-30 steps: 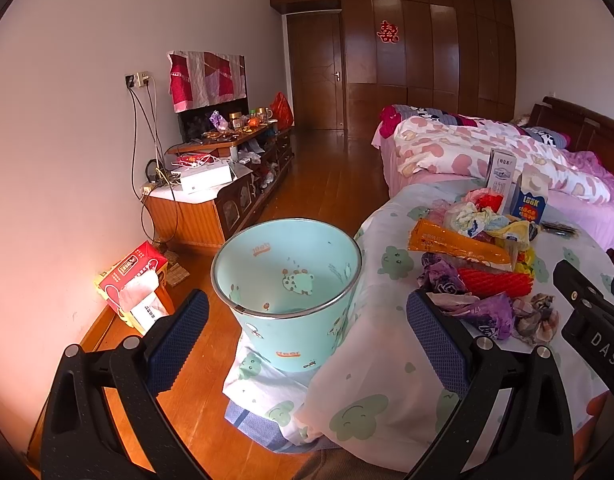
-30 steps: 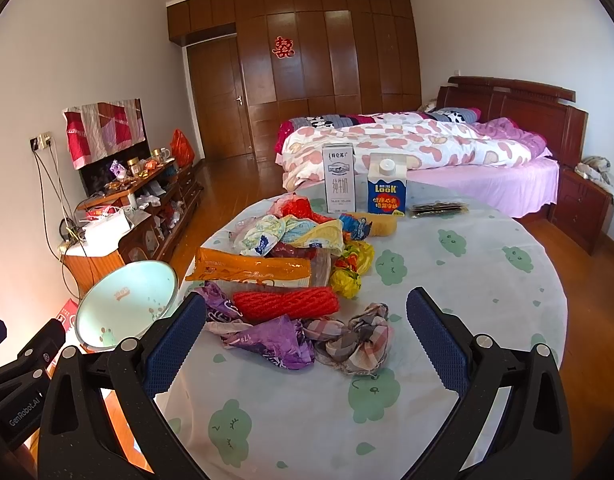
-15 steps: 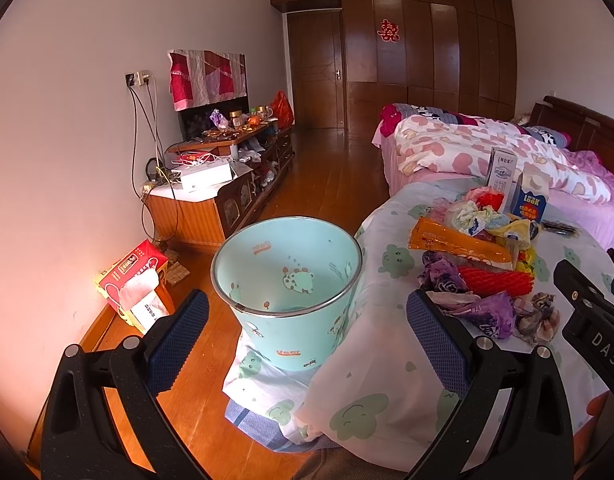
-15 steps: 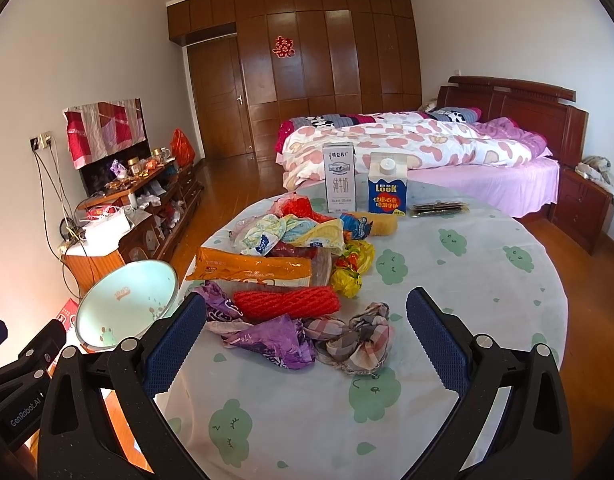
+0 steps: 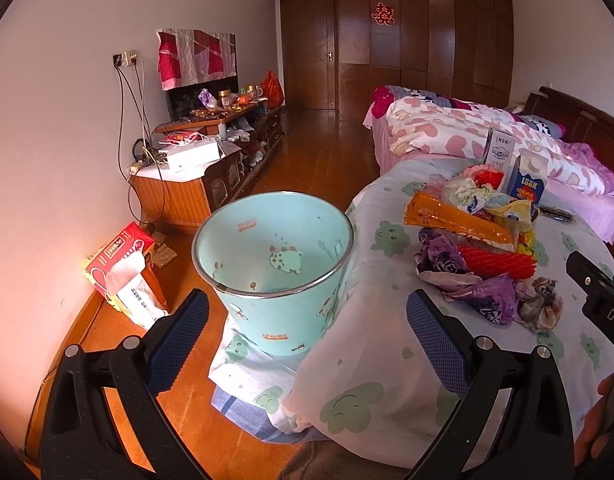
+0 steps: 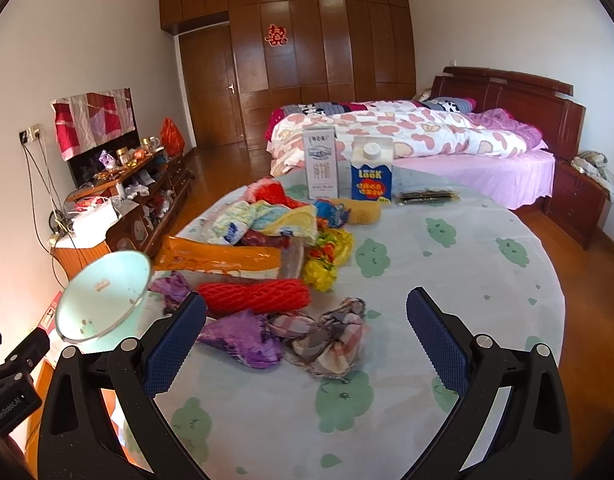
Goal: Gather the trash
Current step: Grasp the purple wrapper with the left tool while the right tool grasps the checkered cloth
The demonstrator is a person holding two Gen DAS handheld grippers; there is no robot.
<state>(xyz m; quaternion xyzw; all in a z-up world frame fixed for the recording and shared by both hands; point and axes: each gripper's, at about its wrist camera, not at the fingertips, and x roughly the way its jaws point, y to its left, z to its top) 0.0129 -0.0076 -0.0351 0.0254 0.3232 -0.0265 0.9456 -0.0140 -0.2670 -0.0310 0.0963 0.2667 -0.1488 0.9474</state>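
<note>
**One heap of trash, one bin, two empty grippers**

Several pieces of litter lie heaped on the round table (image 6: pixel 447 280), left of its middle; nearest item: crumpled plaid wrapper (image 6: pixel 327 340), directly ahead of the right gripper (image 6: pixel 307 340) and between its fingers' lines, not touched; just to its left, purple foil wrapper (image 6: pixel 243 338), close by the left fingertip; behind these, red mesh sleeve (image 6: pixel 255 299), long axis running left to right across the view; behind that, long orange packet (image 6: pixel 219 259), also crosswise, slightly tilted; further back, mixed coloured wrappers, then two upright cartons, white carton (image 6: pixel 321 168) and blue carton (image 6: pixel 372 176).

Pale green bin (image 5: pixel 275 264): upright, mouth open, nothing visible inside, just off the table's left edge, standing on the draped cloth; the heap lies to its right.

Right gripper: jaws spread wide, holding nothing; judged the nearer tool, the heap lying straight ahead of it.

Left gripper (image 5: pixel 307 332): jaws likewise wide, holding nothing; pointed at the bin, with the heap off to its right.

Judgement: plaid wrapper is the likely first pick; forward reach, then carry leftward to the bin.
</note>
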